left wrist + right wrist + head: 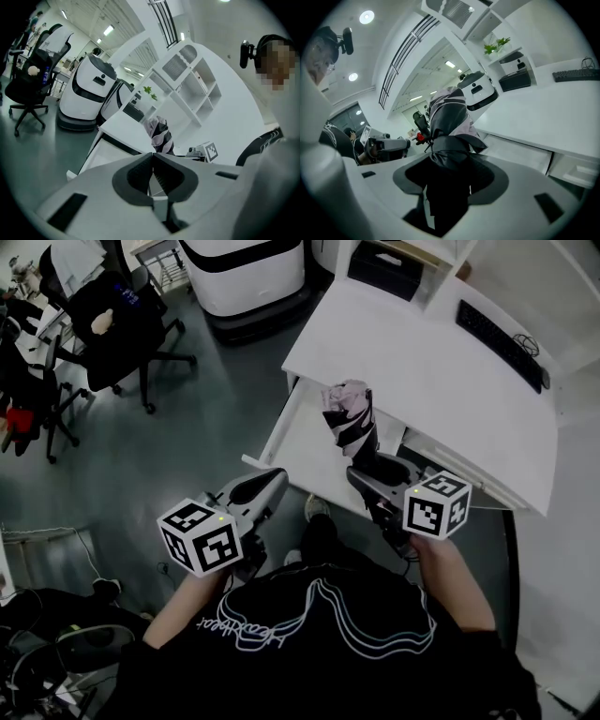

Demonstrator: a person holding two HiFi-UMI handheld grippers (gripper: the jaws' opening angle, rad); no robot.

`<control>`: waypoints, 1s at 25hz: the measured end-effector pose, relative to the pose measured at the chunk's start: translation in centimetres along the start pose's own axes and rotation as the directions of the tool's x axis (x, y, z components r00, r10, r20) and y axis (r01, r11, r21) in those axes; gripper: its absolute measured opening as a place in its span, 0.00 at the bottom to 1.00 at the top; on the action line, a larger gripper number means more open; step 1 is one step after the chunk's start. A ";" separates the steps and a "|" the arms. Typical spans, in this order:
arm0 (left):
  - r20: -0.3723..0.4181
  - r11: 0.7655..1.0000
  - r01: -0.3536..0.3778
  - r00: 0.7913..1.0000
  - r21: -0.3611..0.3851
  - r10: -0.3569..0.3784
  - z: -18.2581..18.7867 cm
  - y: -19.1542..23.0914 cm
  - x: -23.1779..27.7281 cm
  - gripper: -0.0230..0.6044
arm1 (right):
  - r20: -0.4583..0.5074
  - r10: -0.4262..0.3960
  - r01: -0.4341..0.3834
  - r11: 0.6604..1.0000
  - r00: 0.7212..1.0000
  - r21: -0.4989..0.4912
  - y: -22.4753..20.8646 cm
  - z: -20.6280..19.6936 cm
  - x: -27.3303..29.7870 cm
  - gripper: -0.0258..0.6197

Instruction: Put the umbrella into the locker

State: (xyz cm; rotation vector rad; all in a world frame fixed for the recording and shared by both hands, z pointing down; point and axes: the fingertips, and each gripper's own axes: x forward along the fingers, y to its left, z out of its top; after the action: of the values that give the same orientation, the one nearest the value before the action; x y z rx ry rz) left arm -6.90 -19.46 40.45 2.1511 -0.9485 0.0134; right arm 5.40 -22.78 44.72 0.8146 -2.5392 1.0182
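Note:
A folded umbrella (349,416), striped pink, black and white, stands upright in my right gripper (364,472), which is shut on its lower end. In the right gripper view the umbrella (448,123) fills the gap between the jaws of that gripper (450,161). It hangs over the open white drawer (302,448) that is pulled out from under the white desk (422,362). My left gripper (274,482) is at the drawer's front left corner; its jaws (152,158) are shut with nothing between them. From there I also see the umbrella (159,133) and the drawer (108,153).
A keyboard (502,341) lies on the desk at the far right. A black box (389,268) sits on the shelf unit behind. A large white machine (246,273) stands on the grey floor, with office chairs (127,324) to its left. Cables lie at the bottom left.

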 end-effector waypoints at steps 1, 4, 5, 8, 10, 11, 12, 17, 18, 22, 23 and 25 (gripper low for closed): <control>0.003 1.000 -0.009 1.000 -0.008 0.009 0.2 0.4 0.2 0.04 | -0.022 -0.003 0.003 1.000 1.000 -0.002 -0.5 -0.2 0.6 0.40; 0.009 0.999 -0.035 0.999 -0.029 0.035 0.8 1.4 0.5 0.04 | -0.089 -0.012 0.010 1.000 0.996 -0.023 -1.9 -1.0 2.3 0.40; 0.011 0.998 -0.044 0.999 -0.033 0.044 1.0 1.7 0.5 0.04 | -0.112 -0.018 0.014 0.999 0.994 -0.039 -2.3 -1.1 2.8 0.40; 0.013 0.996 -0.069 0.997 -0.052 0.070 1.4 3.0 0.3 0.04 | -0.182 -0.044 0.027 0.995 0.982 -0.098 -3.4 -1.8 4.4 0.40; 0.013 0.994 -0.084 0.996 -0.067 0.085 1.6 3.9 0.4 0.04 | -0.224 -0.062 0.033 0.991 0.973 -0.131 -4.3 -2.3 5.5 0.40; 0.012 0.993 -0.089 0.996 -0.074 0.090 1.6 4.2 0.6 0.04 | -0.243 -0.071 0.036 0.989 0.968 -0.145 -4.8 -2.6 6.0 0.40; 0.011 0.992 -0.094 0.995 -0.080 0.095 1.5 4.6 0.7 0.04 | -0.261 -0.080 0.039 0.987 0.962 -0.158 -5.4 -2.9 6.4 0.40; -0.001 0.989 -0.105 0.994 -0.108 0.105 1.0 6.0 1.9 0.04 | -0.340 -0.123 0.052 0.976 0.932 -0.211 -8.2 -4.9 8.4 0.40; -0.005 0.988 -0.106 0.994 -0.112 0.106 0.9 6.3 2.1 0.04 | -0.354 -0.133 0.055 0.974 0.926 -0.221 -8.8 -5.2 8.8 0.40; -0.020 0.985 -0.112 0.994 -0.130 0.111 0.6 7.5 3.2 0.04 | -0.405 -0.162 0.067 0.969 0.900 -0.238 -10.9 -6.9 10.3 0.40; -0.023 0.984 -0.115 0.993 -0.136 0.113 0.6 7.8 3.3 0.04 | -0.418 -0.168 0.071 0.969 0.893 -0.238 -11.4 -7.3 10.7 0.40; -0.029 0.982 -0.120 0.993 -0.145 0.117 0.7 8.4 3.6 0.04 | -0.441 -0.184 0.077 0.965 0.878 -0.249 -12.3 -8.0 11.6 0.40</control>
State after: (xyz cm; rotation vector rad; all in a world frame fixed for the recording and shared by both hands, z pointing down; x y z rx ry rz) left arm -9.81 -25.72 46.47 1.9551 -1.0328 0.0231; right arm 3.93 -29.05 62.28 0.5859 -2.1077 0.7528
